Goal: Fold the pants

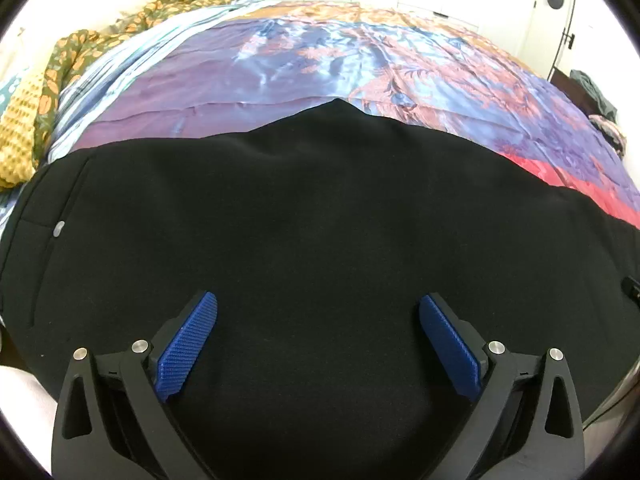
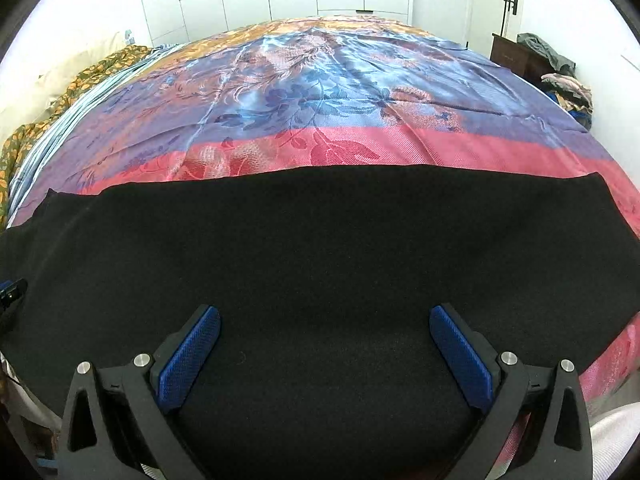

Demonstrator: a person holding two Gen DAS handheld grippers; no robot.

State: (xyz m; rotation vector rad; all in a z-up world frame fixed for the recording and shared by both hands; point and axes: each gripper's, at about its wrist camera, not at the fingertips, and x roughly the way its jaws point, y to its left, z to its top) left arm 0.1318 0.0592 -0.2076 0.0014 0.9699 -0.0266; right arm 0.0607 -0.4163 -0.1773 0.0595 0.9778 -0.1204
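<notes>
black pants (image 1: 312, 216): spread flat on the near edge of the bedspread (image 1: 360, 64)
left gripper (image 1: 318, 320): over the pants, jaws wide apart, holding nothing
right gripper (image 2: 325, 330): over the pants, jaws wide apart, holding nothing

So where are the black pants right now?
The black fabric pants lie spread flat on the near edge of the shiny purple-and-pink floral bedspread, filling the lower half of both wrist views beneath the open left gripper and right gripper.
</notes>
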